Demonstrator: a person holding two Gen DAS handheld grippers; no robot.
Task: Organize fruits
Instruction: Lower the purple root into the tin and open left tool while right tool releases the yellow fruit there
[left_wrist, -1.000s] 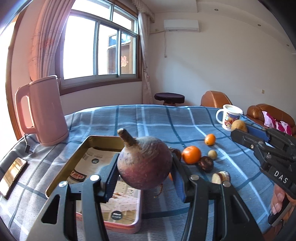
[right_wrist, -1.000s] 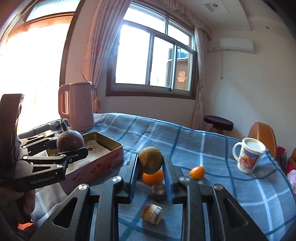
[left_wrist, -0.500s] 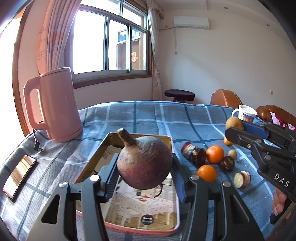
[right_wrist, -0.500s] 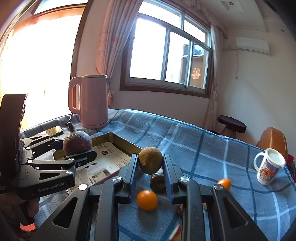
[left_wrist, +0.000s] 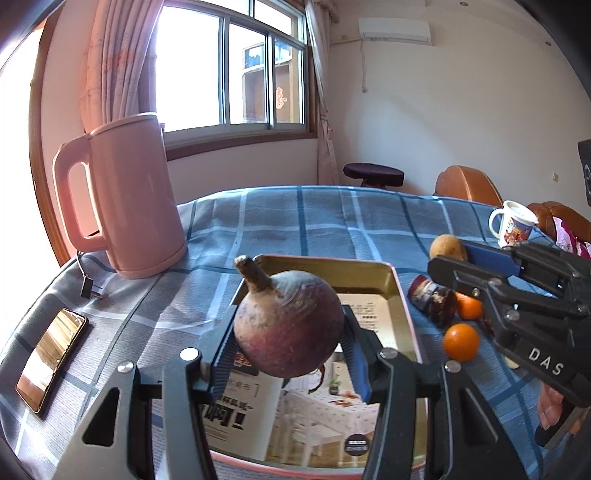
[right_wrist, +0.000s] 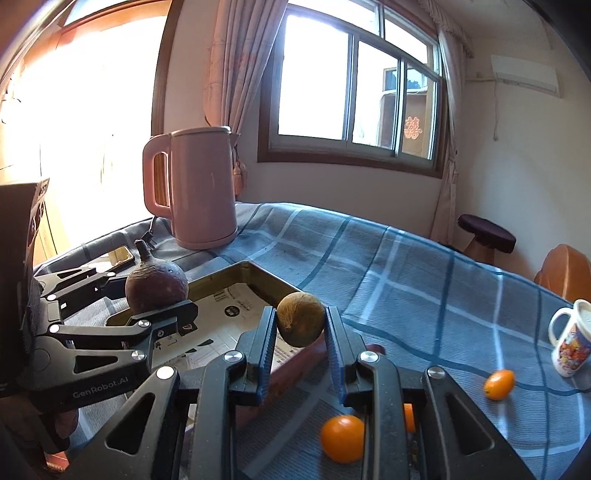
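From the left wrist, the left gripper (left_wrist: 288, 354) clamps a purple, stalked root vegetable (left_wrist: 288, 328) between its blue pads, above the near half of the tin tray (left_wrist: 402, 302). Printed paper lines the tray's floor; the writing on it is too blurred to read. To the tray's right the right gripper (left_wrist: 448, 258), marked "DAS" on its side, pinches a small brown fruit (left_wrist: 445, 248). Also right of the tray, on the blue checked tablecloth (left_wrist: 295, 218), lie an orange (left_wrist: 461, 341) and a dark fruit (left_wrist: 434, 299). A pink kettle (left_wrist: 129, 195) stands beyond the tray's left corner, a phone (left_wrist: 51, 356) lies left of it, and a picture mug (left_wrist: 513, 229) stands far to its right.

From the right wrist, the right gripper (right_wrist: 300, 325) holds the brown fruit (right_wrist: 300, 324) tight over the tray's (right_wrist: 255, 271) right edge. The left gripper (right_wrist: 162, 295) (its body reads "GenRobot.AI") holds the root vegetable (right_wrist: 157, 282) over the tray's left side. An orange (right_wrist: 341, 437) lies nearer than the tray, a small oval one (right_wrist: 498, 384) to its right.
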